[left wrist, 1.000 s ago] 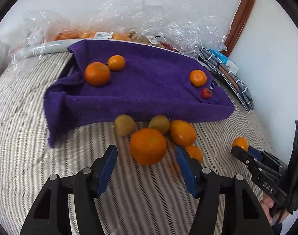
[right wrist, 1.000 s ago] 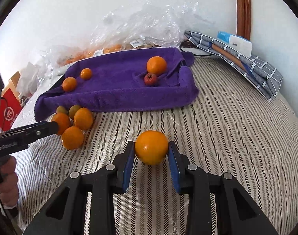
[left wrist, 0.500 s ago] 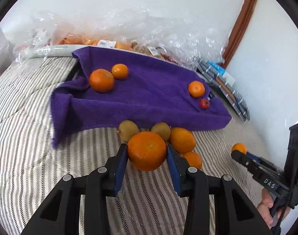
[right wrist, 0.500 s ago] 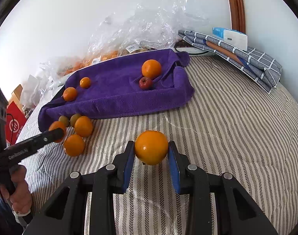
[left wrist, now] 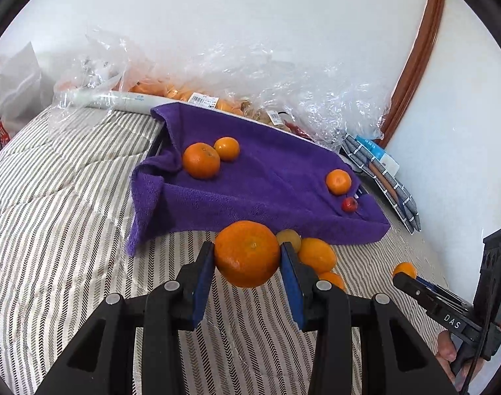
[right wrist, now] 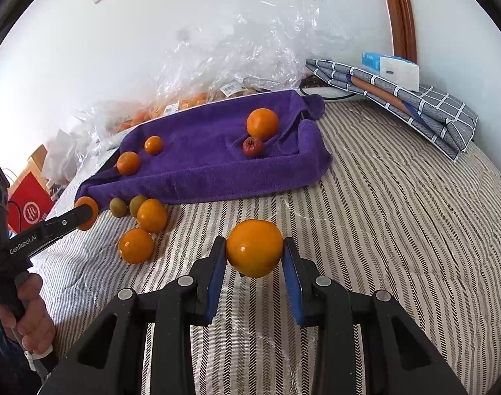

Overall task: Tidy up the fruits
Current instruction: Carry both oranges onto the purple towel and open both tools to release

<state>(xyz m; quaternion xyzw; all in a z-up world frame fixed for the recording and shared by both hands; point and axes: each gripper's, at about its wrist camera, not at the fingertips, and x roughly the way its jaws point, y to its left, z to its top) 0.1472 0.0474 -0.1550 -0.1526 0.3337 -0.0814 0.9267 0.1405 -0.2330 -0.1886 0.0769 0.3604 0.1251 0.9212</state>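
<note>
Left claw [left wrist: 247,263] clamped on a large orange [left wrist: 247,253], held off the striped bed [left wrist: 69,230] just in front of the purple towel [left wrist: 266,177]. Right claw [right wrist: 254,263] clamped on a smoother orange [right wrist: 254,251], farther from the towel. Step in hand: carrying. Next, I judge: lower each onto the towel beside its like, then release.

Left hand-held gripper [left wrist: 247,291]: black angular plastic frame, blue pads inside both fingers, round silver screws along the linkage arms. "GenRobot.AI" is printed in white on its side, as seen from the right wrist. Right hand-held gripper [right wrist: 254,276]: same build and colours, "DAS" lettered in white on its side. A thin black cable is seen beside its handle.
</note>
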